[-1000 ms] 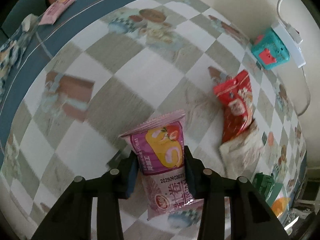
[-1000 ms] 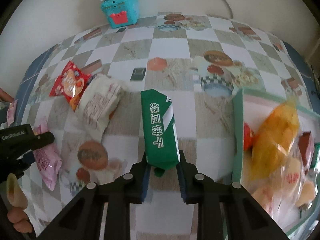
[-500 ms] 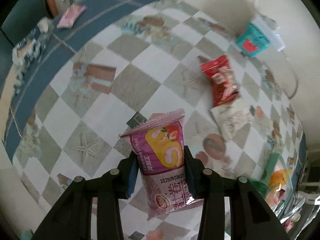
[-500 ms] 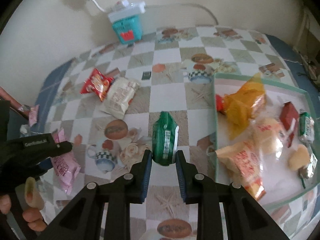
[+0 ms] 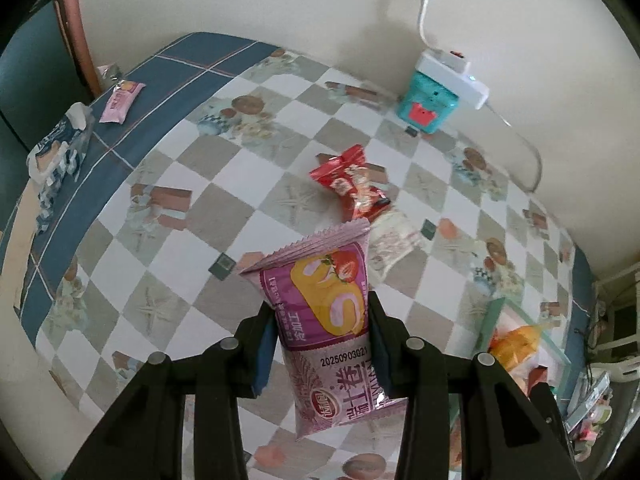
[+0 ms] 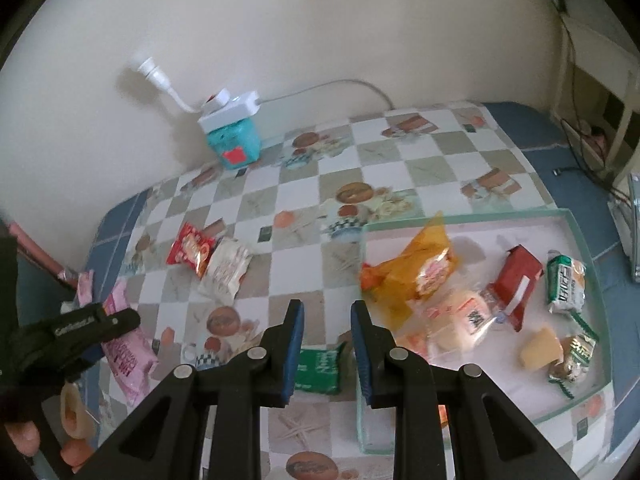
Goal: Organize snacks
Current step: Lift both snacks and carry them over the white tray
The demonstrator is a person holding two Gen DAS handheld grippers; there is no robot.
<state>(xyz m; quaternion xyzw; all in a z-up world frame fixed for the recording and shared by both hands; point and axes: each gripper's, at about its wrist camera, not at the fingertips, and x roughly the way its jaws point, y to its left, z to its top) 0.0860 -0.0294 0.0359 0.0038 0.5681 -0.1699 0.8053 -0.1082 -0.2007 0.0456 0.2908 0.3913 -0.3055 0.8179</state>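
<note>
Left wrist view: left fingers [image 5: 266, 344] clamp pink packet [image 5: 328, 320]; right fingers [image 6: 294, 344] closed, half hiding green packet [image 6: 318, 372].

I see a plain cream wall [image 6: 280, 20] behind the bench [image 5: 168, 248], whose checkered cloth has a blue border. A white power strip [image 6: 230, 110] sits atop a teal box [image 6: 234, 142] at the far edge, its cord [image 6: 340, 86] trailing right.

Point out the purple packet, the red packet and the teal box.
purple packet [image 5: 324, 308], left wrist view, on its printed front.
red packet [image 5: 352, 188], left wrist view, on its middle.
teal box [image 5: 426, 104], left wrist view, on its front face.
</note>
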